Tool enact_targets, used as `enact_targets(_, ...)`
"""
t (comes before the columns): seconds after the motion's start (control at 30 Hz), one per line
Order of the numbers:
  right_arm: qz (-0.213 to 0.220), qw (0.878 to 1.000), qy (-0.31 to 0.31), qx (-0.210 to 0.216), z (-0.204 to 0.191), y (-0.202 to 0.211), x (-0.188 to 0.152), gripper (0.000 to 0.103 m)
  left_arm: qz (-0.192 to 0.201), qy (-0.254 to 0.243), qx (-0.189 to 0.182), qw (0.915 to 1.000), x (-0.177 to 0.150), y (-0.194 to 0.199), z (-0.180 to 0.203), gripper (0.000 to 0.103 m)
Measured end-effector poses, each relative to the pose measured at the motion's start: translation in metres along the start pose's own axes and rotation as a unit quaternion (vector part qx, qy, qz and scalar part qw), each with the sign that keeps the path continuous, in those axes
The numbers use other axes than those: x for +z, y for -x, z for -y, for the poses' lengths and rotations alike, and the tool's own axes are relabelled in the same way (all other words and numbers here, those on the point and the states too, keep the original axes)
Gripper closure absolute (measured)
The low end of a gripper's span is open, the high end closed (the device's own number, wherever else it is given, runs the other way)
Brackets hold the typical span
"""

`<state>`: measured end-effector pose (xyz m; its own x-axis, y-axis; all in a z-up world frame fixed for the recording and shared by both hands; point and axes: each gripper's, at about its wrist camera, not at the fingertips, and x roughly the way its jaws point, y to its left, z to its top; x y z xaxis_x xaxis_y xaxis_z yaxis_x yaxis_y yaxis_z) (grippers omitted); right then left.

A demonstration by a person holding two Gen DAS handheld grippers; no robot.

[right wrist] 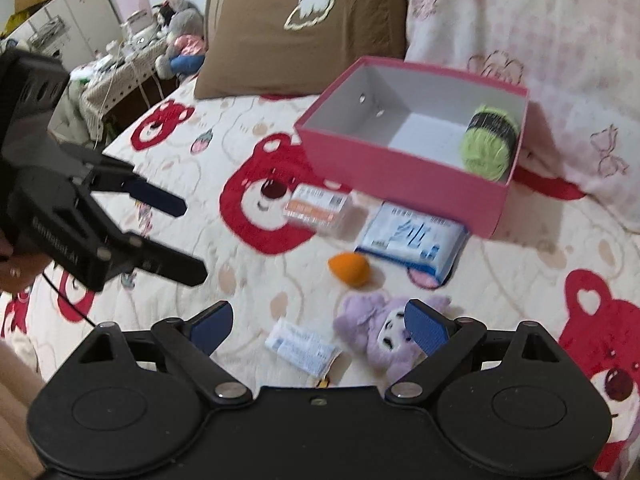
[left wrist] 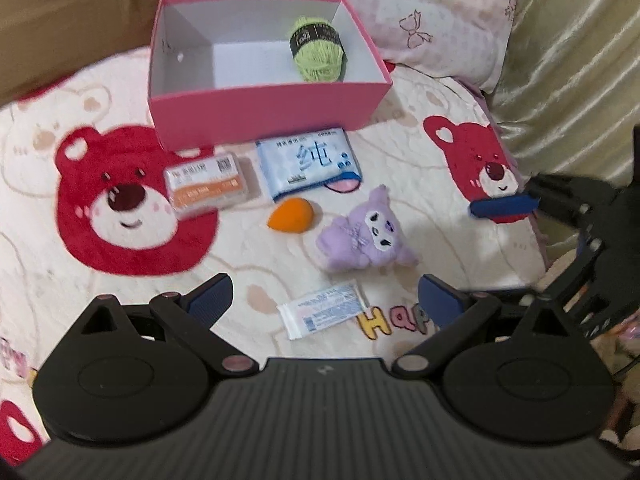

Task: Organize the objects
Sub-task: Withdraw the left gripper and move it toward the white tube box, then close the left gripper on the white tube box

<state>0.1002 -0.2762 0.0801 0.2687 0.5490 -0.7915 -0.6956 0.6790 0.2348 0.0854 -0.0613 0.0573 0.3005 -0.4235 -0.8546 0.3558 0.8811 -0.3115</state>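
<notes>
**Two grippers poised over a bed of loose items**

The bed's bear-print blanket (left wrist: 120,264) carries everything. On it, against the pillows, sits an open pink box (left wrist: 264,108) with a ball of green yarn (left wrist: 318,54) lying inside at its right end. Just in front of the box are a blue-and-white packet (left wrist: 306,164) and, to its left, an orange-labelled clear case (left wrist: 208,186). Nearer me lies a purple plush toy (left wrist: 366,236), an orange egg-shaped sponge (left wrist: 294,214) and a small white sachet (left wrist: 324,312), its print too blurred to read. The left gripper (left wrist: 324,300) hangs with jaws spread wide above the sachet, nothing between them. The right gripper (right wrist: 318,324) is likewise spread and empty, one finger seemingly just over the plush toy
</notes>
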Motion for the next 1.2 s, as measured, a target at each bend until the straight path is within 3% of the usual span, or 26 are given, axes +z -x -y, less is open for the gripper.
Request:
enact_targets(0.3, -0.036, 0.999, -0.022, 0.012, 0.001, -0.045, -0.026, 0.009, -0.012, 0.009, 0.002, 0.9999, -0.010, -0.031, -0.003, 0.005)
enact_targets(0.43, -0.024, 0.997, 0.018, -0.065, -0.009, -0.051, -0.040, 0.011, 0.014, 0.015, 0.010, 0.9997, -0.017, -0.028, -0.007, 0.005)
enact_targets(0.6, -0.021, 0.999, 0.009, -0.044, -0.006, -0.057, -0.056, 0.011, 0.012, -0.003, 0.033, 0.9994, -0.024, -0.040, -0.002, 0.005)
enact_targets(0.7, -0.016, 0.999, 0.015, -0.044, -0.008, -0.067, -0.065, 0.011, -0.003, 0.004, 0.018, 0.9998, -0.031, -0.052, 0.000, 0.005)
enact_targets(0.8, -0.014, 1.000, -0.009, -0.008, -0.007, -0.079, -0.072, 0.011, -0.013, 0.021, 0.008, 0.9997, -0.040, -0.064, -0.001, 0.009)
enact_targets(1.07, -0.003, 0.997, -0.072, 0.011, -0.004, -0.108, -0.089, 0.012, -0.009, 0.041, -0.002, 0.9991, -0.058, -0.093, -0.007, 0.010)
enact_targets(1.2, -0.022, 0.996, -0.079, 0.023, -0.004, -0.119, -0.093, 0.014, -0.012, 0.052, 0.004, 0.9985, -0.061, -0.102, -0.011, 0.015)
